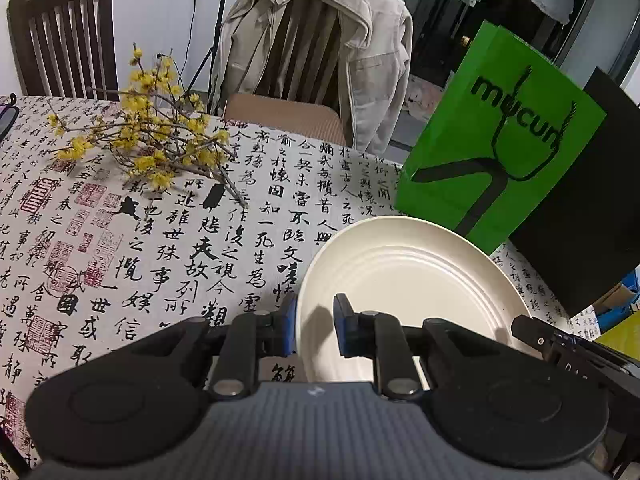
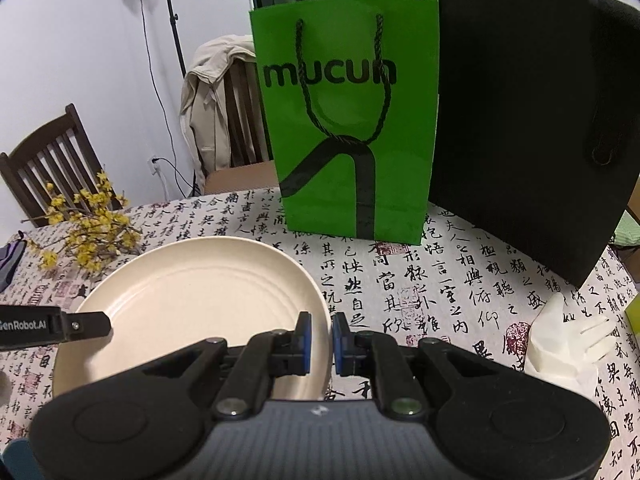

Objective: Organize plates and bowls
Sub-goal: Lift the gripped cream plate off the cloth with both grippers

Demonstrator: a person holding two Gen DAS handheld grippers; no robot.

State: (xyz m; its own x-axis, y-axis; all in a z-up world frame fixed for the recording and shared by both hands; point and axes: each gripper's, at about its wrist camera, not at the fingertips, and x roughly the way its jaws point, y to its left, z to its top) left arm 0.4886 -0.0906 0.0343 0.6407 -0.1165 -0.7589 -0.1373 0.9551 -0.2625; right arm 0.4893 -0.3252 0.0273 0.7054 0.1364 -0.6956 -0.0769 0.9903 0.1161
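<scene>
A cream plate (image 1: 412,280) with ringed grooves lies on the calligraphy tablecloth (image 1: 168,240). My left gripper (image 1: 315,328) straddles the plate's left rim, one finger outside and one inside, with a gap between the blue pads. The plate also shows in the right wrist view (image 2: 192,304). My right gripper (image 2: 321,336) straddles its right rim, pads close to the rim with a narrow gap. The left gripper's finger (image 2: 80,325) pokes over the plate's left side there. No bowls are in view.
A green mucun paper bag (image 2: 352,120) and a black bag (image 2: 532,128) stand behind the plate. A yellow flower branch (image 1: 148,148) lies at the far left. White crumpled tissue (image 2: 560,340) lies to the right. Chairs, one with a beige jacket (image 1: 320,48), stand beyond the table.
</scene>
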